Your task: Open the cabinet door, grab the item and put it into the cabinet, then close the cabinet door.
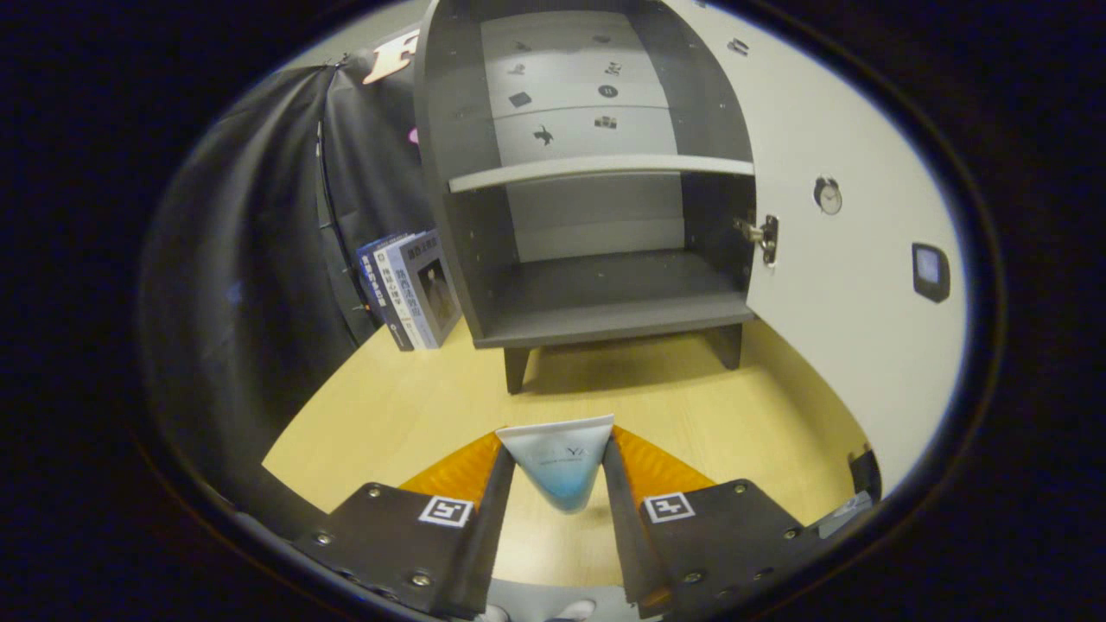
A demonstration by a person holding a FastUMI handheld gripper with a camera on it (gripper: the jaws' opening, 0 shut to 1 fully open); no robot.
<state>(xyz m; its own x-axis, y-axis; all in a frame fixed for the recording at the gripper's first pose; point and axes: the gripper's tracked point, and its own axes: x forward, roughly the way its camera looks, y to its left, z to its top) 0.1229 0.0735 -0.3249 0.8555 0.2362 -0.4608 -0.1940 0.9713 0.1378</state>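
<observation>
The hand-held gripper (557,471) is pinching a tube (557,466), a white and blue squeeze tube with its wide flat crimped end pointing ahead at 12 o'clock and its narrower blue part toward the camera; both fingers (501,492) press on its slanting sides, so it sits between them, lifted over the pale wooden surface (415,397). Beyond the fingers, at 12 o'clock, stands a small grey cabinet (596,173) on short legs, resting on the same surface and well apart from the tube. Its door (847,259) is swung wide open at about 2 o'clock, white on its inner face, hung on a metal hinge (762,235) at the cabinet's right edge. A few small stickers dot the door, among them a round clock face (828,196) and a dark square (931,271). Inside, a pale shelf (600,168) splits the cabinet into an upper and a lower compartment; the bottom board (613,307) of the lower one is bare. The light back panel (579,86) of the upper part carries small dark stickers. At about 10 o'clock, just beside the cabinet's left wall, some books (410,289) stand leaning, spines outward, against the black cloth wall (259,259).
</observation>
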